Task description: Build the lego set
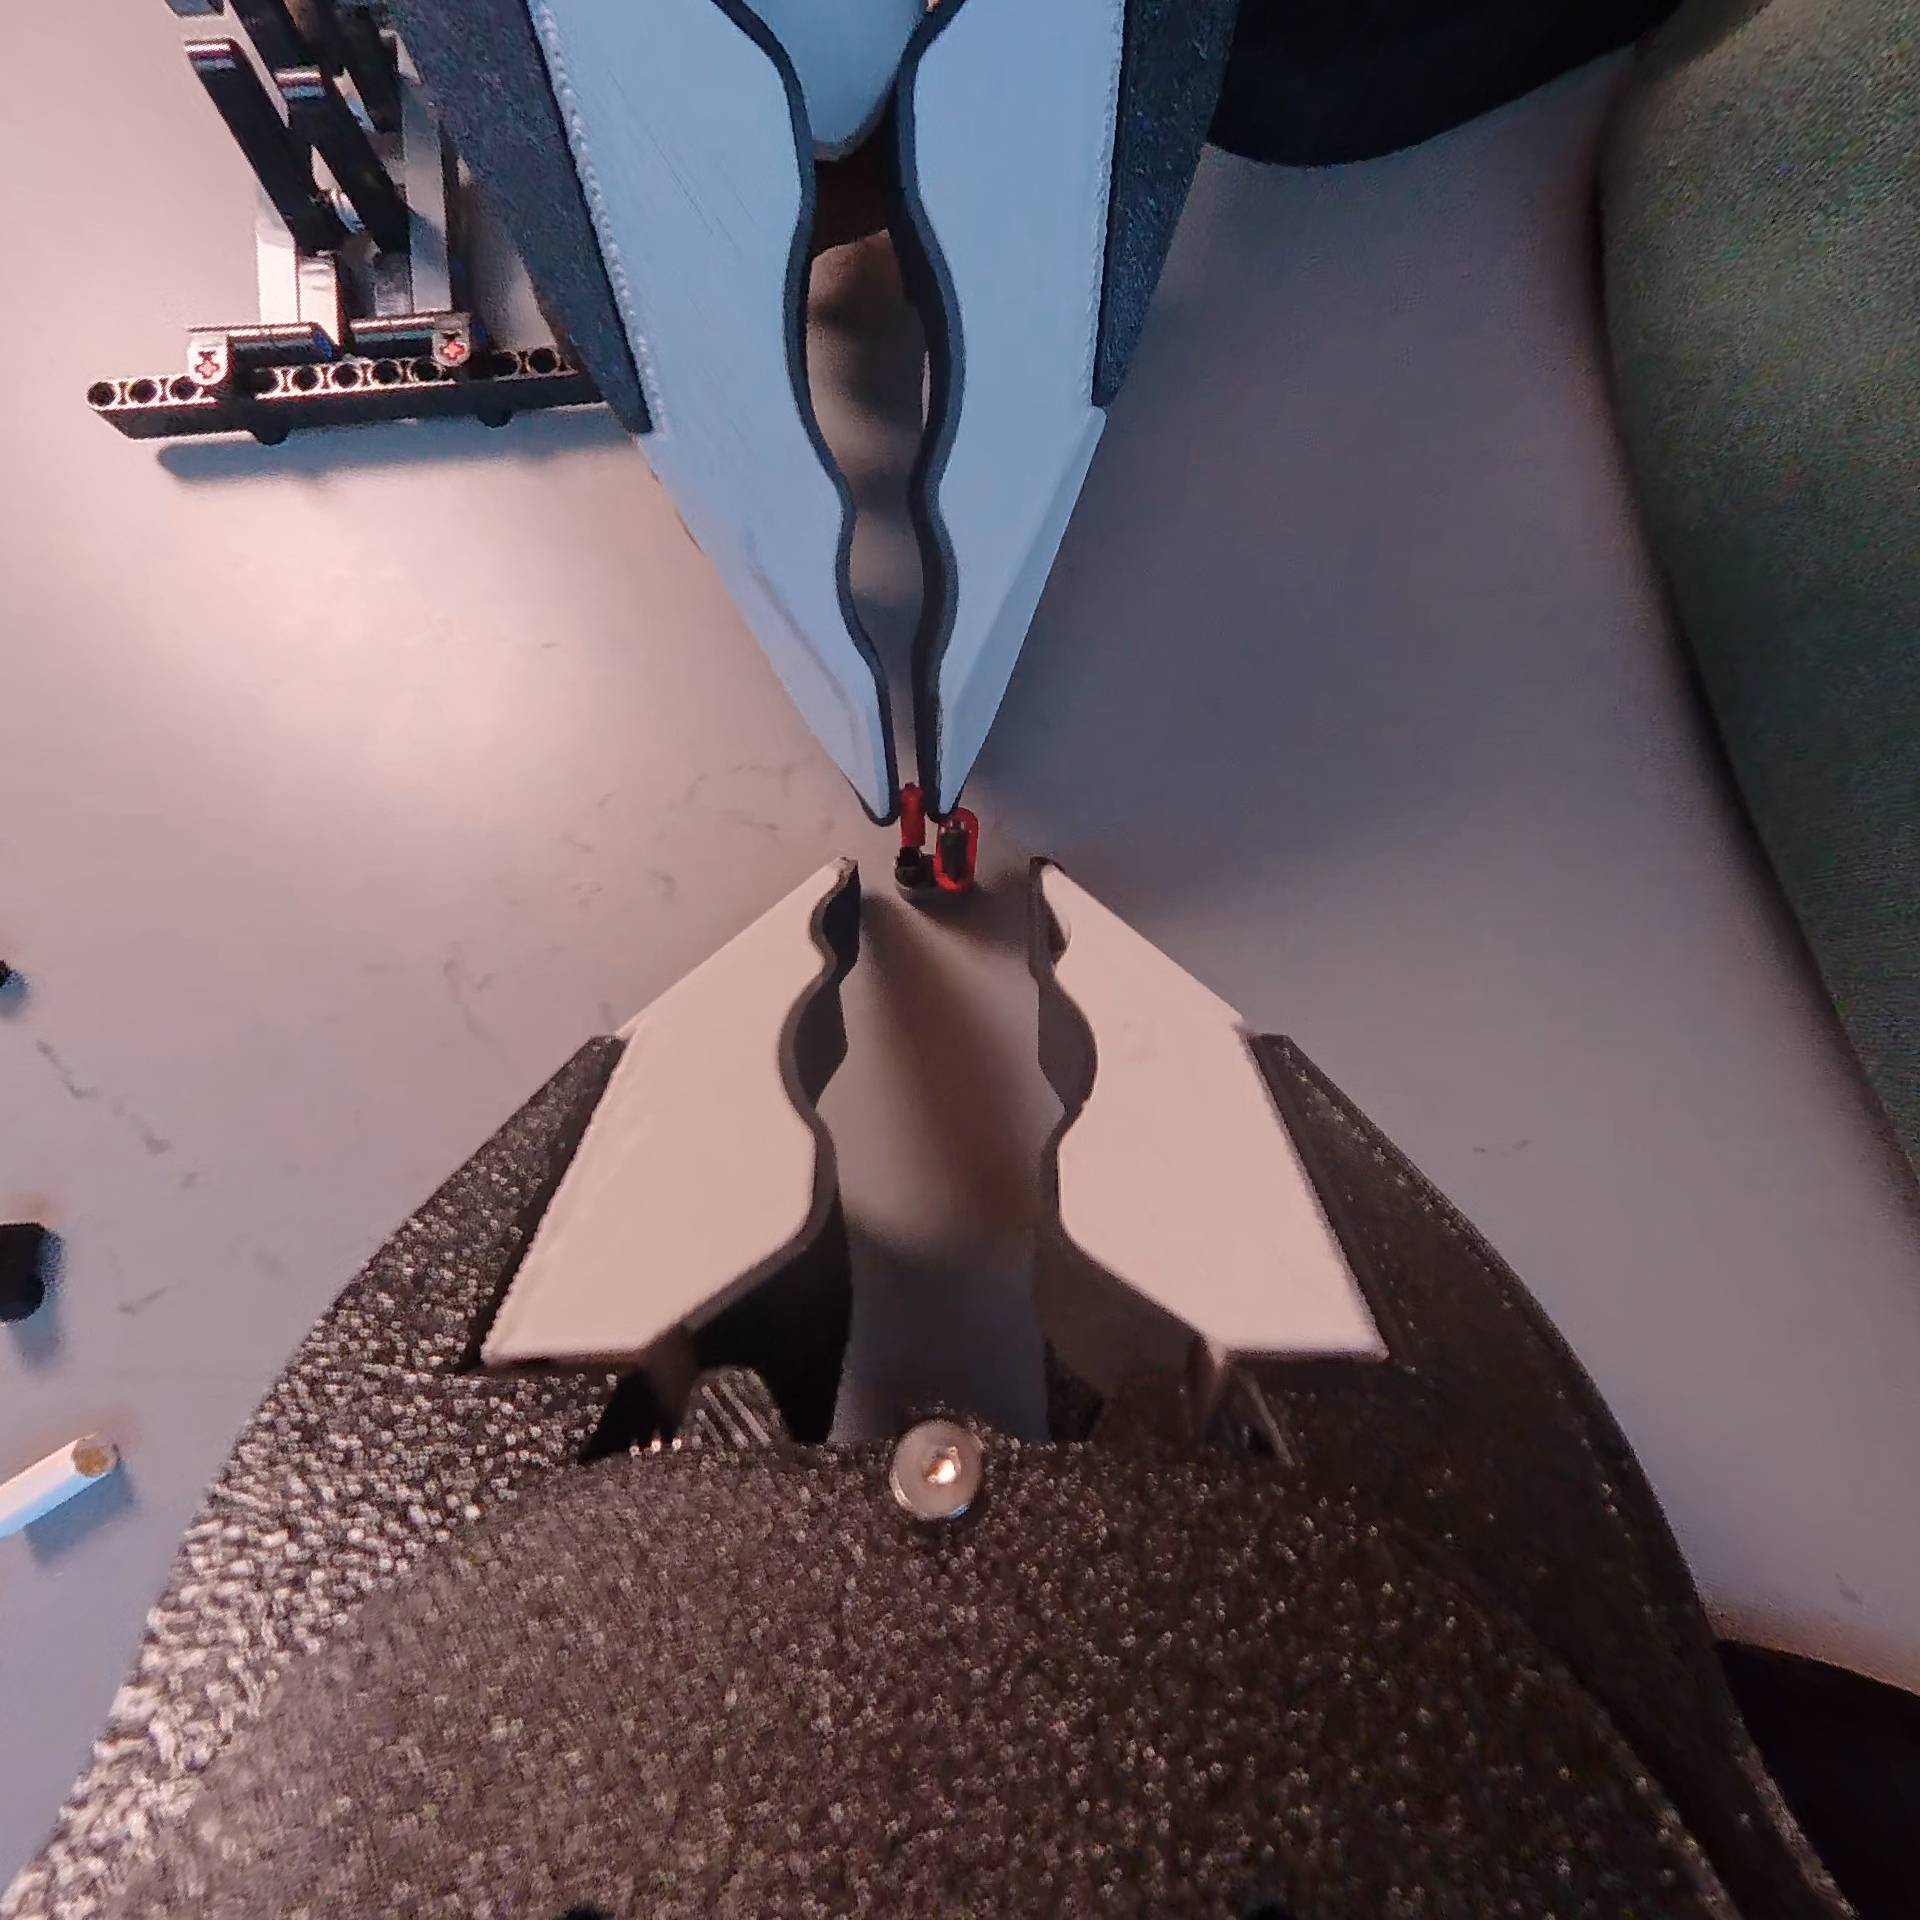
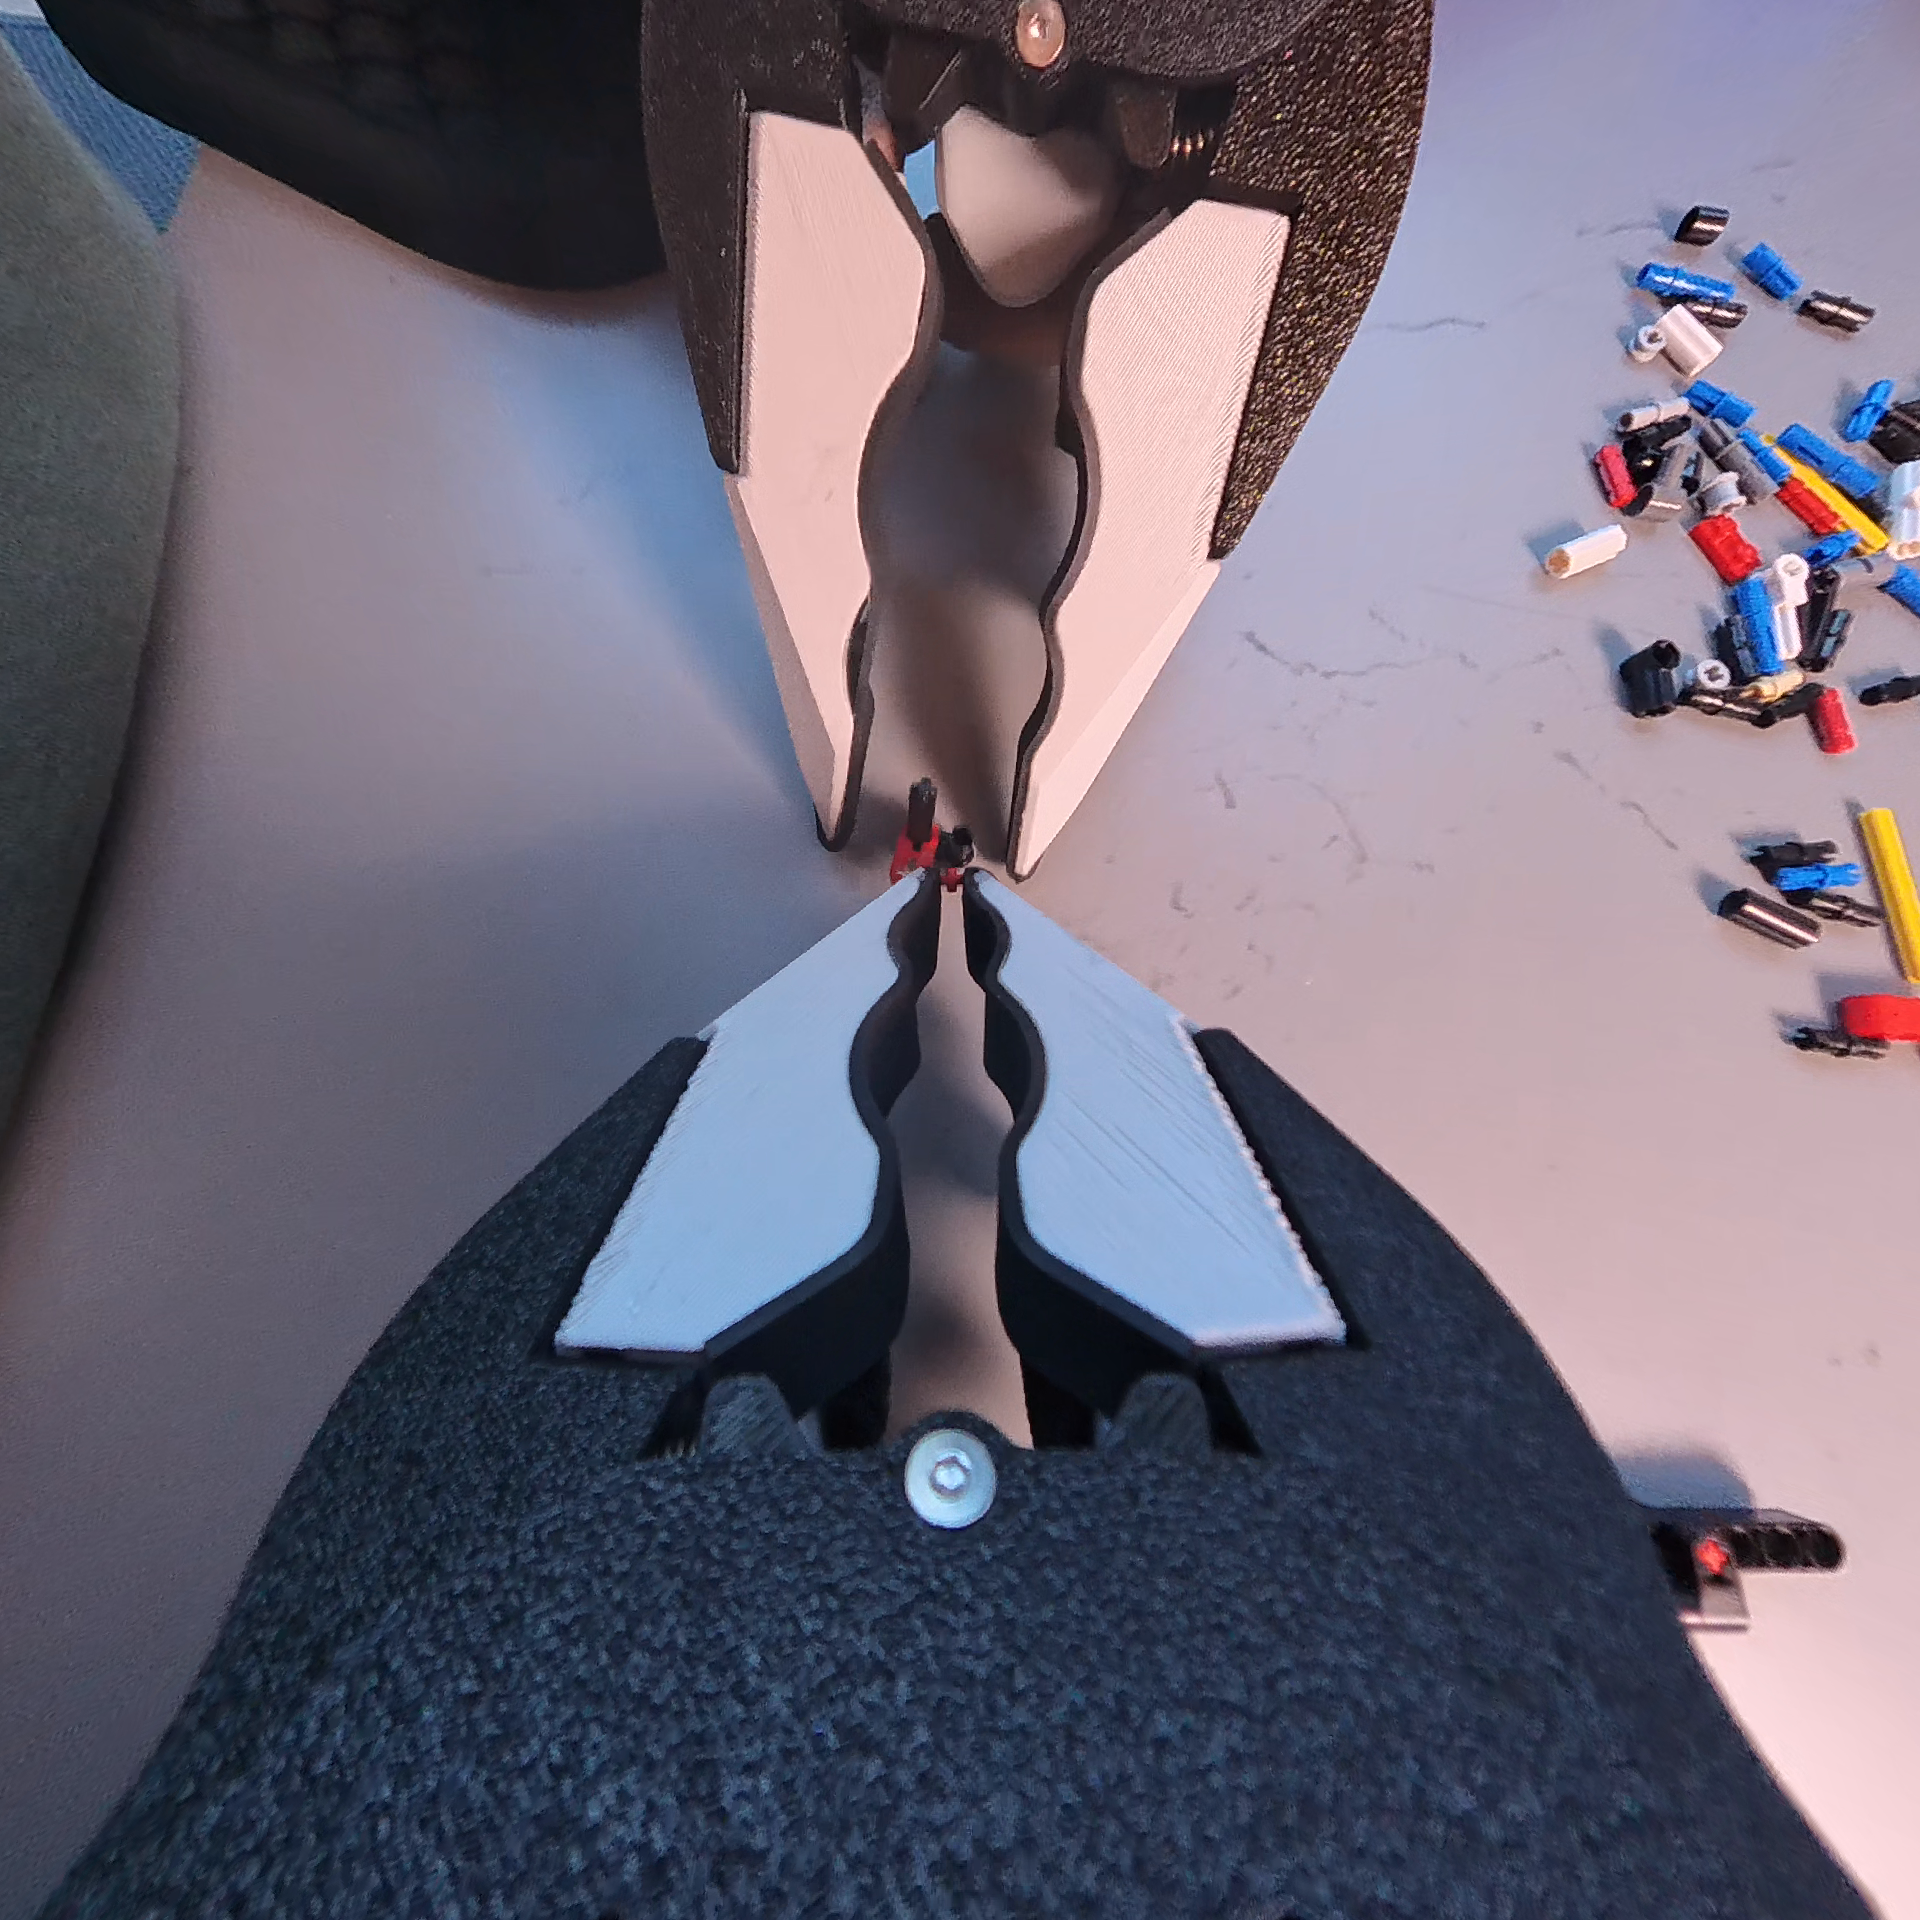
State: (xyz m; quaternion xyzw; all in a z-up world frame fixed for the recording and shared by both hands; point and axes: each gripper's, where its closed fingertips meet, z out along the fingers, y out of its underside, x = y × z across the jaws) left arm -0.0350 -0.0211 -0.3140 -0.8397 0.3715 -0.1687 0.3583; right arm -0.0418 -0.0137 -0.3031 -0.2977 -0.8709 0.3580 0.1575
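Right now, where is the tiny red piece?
The tiny red piece is pinched at the tips of the right tongs, with the open left tongs facing it, over the table near its front edge.

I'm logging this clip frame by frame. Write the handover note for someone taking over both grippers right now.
Right gripper: shut on the small red-and-black piece, held at the tips just above the table.
Left gripper: jaws open, tips facing the right gripper's with the piece in front of them, not gripping.
Partly built black frame sits farther along the table; the loose parts pile lies off to the other side.
Done: frame partly assembled, piece picked up.
Left: probably finish this small piece, then fit it to the frame.
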